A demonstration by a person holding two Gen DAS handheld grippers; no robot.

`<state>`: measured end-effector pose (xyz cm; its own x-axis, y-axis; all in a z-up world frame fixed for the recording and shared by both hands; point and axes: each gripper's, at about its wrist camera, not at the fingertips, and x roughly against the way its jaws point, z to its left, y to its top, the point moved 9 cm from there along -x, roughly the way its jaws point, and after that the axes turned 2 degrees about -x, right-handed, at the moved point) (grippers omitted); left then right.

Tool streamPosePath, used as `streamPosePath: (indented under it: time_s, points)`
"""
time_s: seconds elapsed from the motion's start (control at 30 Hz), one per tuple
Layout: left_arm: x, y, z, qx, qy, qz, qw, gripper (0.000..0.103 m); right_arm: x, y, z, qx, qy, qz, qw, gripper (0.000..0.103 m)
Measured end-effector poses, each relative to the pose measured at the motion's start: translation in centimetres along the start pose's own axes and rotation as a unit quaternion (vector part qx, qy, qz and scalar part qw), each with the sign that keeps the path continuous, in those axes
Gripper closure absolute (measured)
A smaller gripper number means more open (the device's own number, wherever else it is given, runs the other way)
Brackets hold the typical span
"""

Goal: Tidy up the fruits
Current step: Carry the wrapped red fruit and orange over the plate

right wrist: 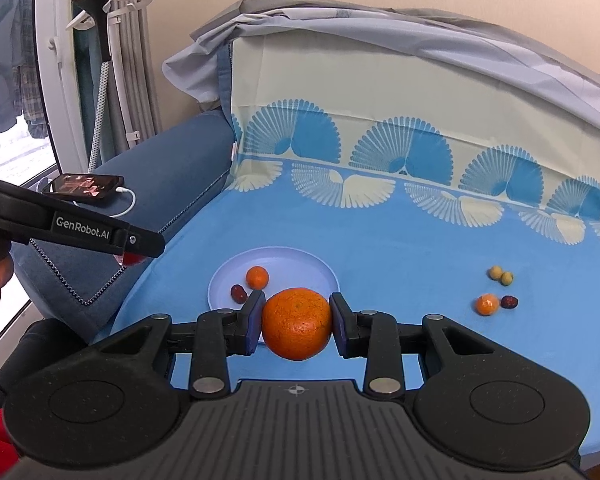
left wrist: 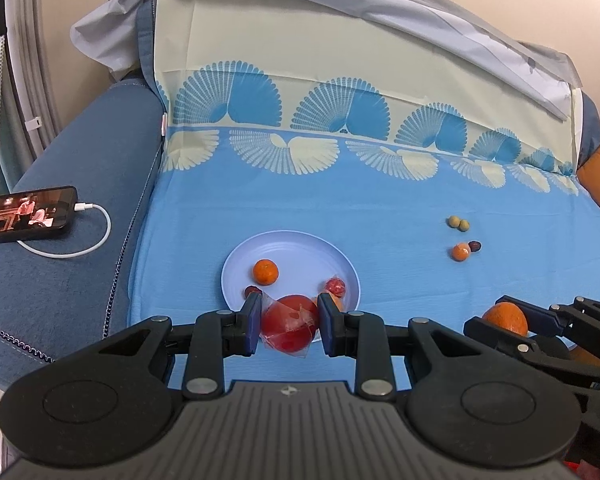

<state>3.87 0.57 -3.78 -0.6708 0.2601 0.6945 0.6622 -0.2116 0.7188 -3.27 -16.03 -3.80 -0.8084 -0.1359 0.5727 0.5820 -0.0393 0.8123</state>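
The left tool (left wrist: 287, 326) is clenched on a red fruit wrapped in clear film (left wrist: 289, 323), its two dark blue pads pressed against the fruit's sides with only that narrow width between them; the fruit hangs at the near rim of the pale blue plate (left wrist: 296, 246). The right tool (right wrist: 297, 322) is closed just as far on a large orange (right wrist: 297, 323), pads tight on both flanks, and it too sits at the near edge of the plate, a little to the right of the left tool.

On the plate lie a small mandarin (left wrist: 265, 271) toward the left of its middle, a dark red date-like fruit (left wrist: 252, 291) just nearer than the mandarin at the left rim, and a small red wrapped fruit (left wrist: 335, 286) at the near right.

Well to the right of the plate, on the blue patterned sheet (left wrist: 380, 216) that covers the sofa seat, rest a partly peeled mandarin (left wrist: 461, 251) touching another dark red fruit (left wrist: 476, 246), and just beyond them two small yellow-green round fruits (left wrist: 459, 223) side by side.

Left of the plate, on the blue sofa armrest (left wrist: 80, 184), lies a phone (left wrist: 27, 215) with a lit screen and a white charging cable (left wrist: 88, 232) plugged in.
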Motion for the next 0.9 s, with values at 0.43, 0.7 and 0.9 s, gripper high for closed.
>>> streamPosePath:
  time_s: [0.43,0.7,0.9]
  points:
    - [-1.7,0.8,0.7,0.009,0.007,0.013,0.9999,0.07,-1.7,-0.1,-0.2,-0.008,0.004,0.011,1.0,0.066]
    - [-3.3,1.8,1.4,0.014,0.011,0.019,0.9997,0.07,-3.3,0.4,-0.6,-0.016,0.009,0.015,1.0,0.066]
    - [-4.7,2.5,1.9,0.018,0.012,0.026,0.9994,0.07,-5.2,0.8,-0.8,-0.02,0.014,0.022,0.999,0.066]
